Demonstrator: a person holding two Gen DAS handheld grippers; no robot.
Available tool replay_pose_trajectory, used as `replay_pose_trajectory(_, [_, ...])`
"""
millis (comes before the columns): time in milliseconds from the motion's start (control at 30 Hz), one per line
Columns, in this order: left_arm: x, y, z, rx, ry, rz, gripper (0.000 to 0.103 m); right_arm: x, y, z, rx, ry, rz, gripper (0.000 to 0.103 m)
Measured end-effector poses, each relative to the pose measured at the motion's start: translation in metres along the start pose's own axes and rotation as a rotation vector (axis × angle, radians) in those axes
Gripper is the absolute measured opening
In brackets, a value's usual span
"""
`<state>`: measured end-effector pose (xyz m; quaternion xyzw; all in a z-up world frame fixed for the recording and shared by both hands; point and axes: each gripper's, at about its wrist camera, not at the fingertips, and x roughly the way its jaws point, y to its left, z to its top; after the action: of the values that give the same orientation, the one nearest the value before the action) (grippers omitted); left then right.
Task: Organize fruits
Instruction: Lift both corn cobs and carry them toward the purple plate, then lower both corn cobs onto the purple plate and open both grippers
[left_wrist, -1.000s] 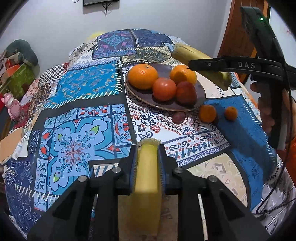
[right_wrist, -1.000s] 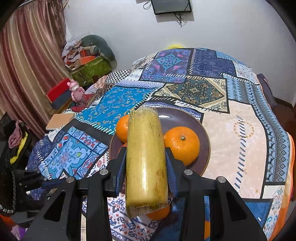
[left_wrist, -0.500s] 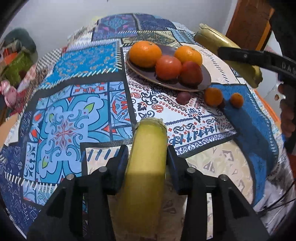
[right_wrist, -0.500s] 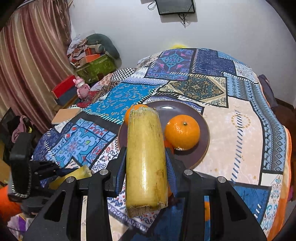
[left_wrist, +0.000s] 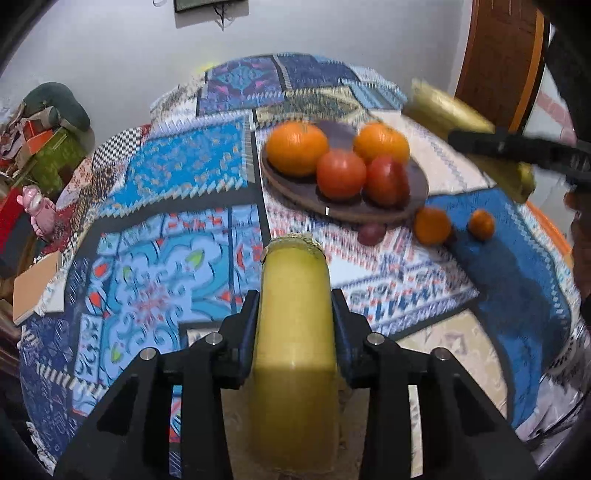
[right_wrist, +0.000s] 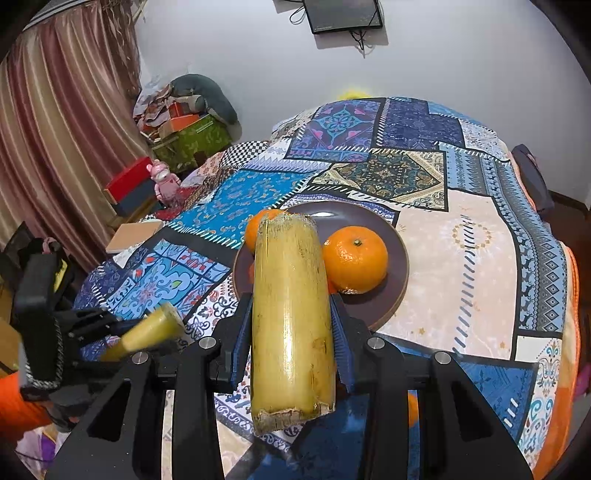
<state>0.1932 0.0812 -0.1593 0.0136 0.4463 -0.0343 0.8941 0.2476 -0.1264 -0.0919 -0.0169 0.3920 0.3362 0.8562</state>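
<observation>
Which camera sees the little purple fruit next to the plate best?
The left wrist view. There the small purple fruit lies in the open on the cloth, just in front of the brown plate, though slightly blurred. In the right wrist view I cannot find it; the yellow stalk piece covers that area.

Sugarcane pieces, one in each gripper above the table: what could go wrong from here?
1. The left gripper is closing on its cane piece, which might still shift.
2. The plate already holds four fruits; a cane laid on top may roll off.
3. Three small fruits lie loose beside the plate and could be knocked away.
</observation>
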Motion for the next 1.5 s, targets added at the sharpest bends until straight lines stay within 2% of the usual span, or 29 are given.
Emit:
replay_pose_trajectory(233, [-0.013,0.006,0.042,-0.037,-0.080,-0.021,0.037,0.008,-0.003,0.010,0.010,-0.011,-0.007,0.036])
replay_pose_trajectory(467, [-0.006,0.002,0.079,-0.027,-0.130,-0.017,0.037,0.017,-0.005,0.027,0.023,-0.046,-0.010,0.036])
replay_pose_trajectory(700, [0.006,-0.004,0.107,-0.026,-0.161,-0.025,0.037,0.034,-0.007,0.041,0.026,-0.045,-0.028,0.036])
replay_pose_trajectory(1133, [0.040,0.011,0.138,-0.081,-0.152,-0.021,0.037,0.072,-0.011,0.059,0.060,-0.020,-0.049,0.036])
replay_pose_trajectory(1500, [0.060,0.020,0.142,-0.116,-0.134,-0.029,0.037,0.103,-0.014,0.059,0.118,0.038,-0.049,0.036])
